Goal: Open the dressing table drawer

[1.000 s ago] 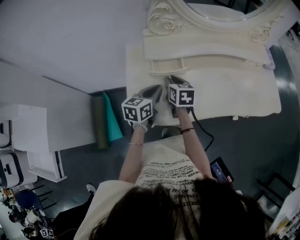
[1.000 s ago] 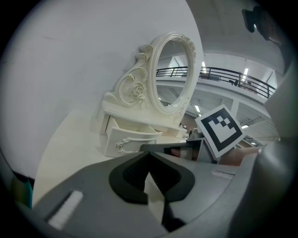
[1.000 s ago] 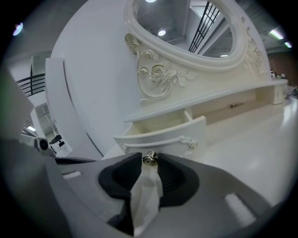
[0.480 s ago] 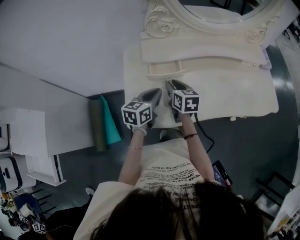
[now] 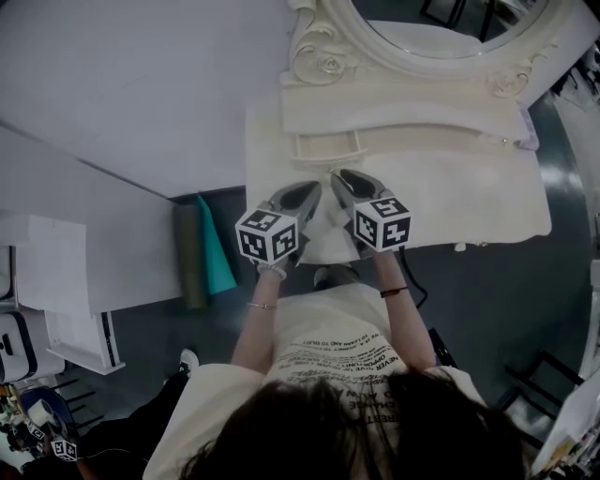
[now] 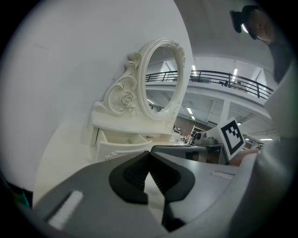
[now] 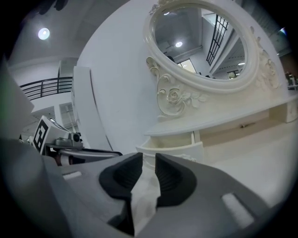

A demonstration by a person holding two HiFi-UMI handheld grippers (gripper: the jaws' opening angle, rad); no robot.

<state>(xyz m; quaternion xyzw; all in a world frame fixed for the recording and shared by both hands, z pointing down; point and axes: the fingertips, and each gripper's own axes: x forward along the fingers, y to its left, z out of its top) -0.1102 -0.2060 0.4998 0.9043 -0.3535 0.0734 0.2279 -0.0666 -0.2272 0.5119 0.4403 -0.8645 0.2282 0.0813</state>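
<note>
The cream dressing table (image 5: 469, 178) carries an oval mirror (image 5: 441, 23) on a carved frame. Its small left drawer (image 5: 328, 145) stands pulled out; it also shows in the left gripper view (image 6: 118, 146) and the right gripper view (image 7: 172, 148). Both grippers hover side by side over the table's front, a little short of the drawer and apart from it. My left gripper (image 5: 314, 187) (image 6: 149, 155) is shut, tips touching, on nothing. My right gripper (image 5: 336, 176) (image 7: 149, 160) has a narrow gap between its jaws, which are closing with nothing between them.
A teal roll (image 5: 214, 248) and a dark roll (image 5: 187, 255) lie on the floor left of the table. White panels (image 5: 112, 94) run along the left. Each gripper's marker cube (image 6: 231, 135) shows beside the other. A black cable (image 5: 412, 286) hangs by the right arm.
Both grippers have drawn back from the open drawer toward the person, the right one rising a little. The drawer has stayed pulled out.
</note>
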